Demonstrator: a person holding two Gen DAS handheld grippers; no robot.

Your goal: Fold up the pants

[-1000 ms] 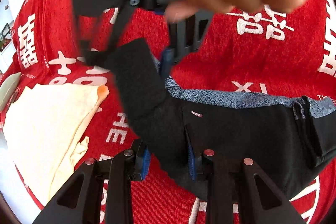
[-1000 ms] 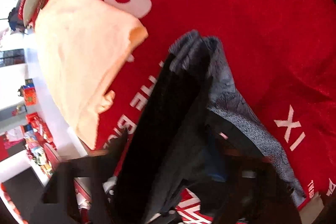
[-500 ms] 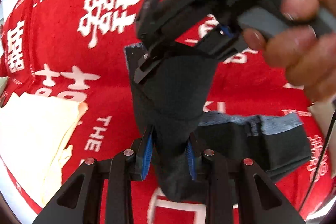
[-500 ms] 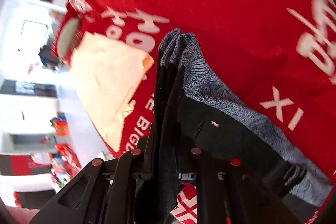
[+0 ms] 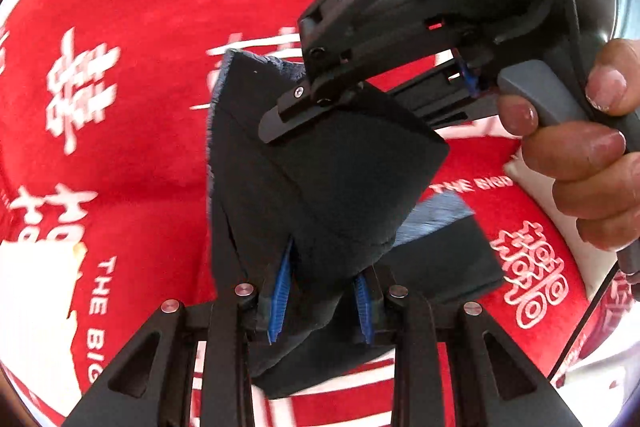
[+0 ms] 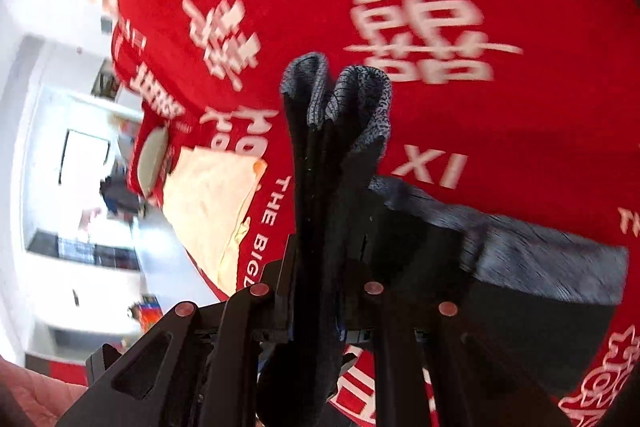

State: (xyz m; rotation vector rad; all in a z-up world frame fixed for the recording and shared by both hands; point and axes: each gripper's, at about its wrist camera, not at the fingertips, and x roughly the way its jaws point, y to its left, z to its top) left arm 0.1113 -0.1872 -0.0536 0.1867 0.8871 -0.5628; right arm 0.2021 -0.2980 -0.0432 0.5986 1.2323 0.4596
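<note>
Mid-fold: left claw and right claw both clench the lifted black pants; next, lay them over the table.

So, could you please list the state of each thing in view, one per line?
Pants: lifted, part folded, one end on the cloth.
Left gripper: shut on the pants.
Right gripper: shut on the pants.
Red cloth: spread flat under the pants.
Yellow garment: lying loose on the cloth, apart from the pants.
</note>
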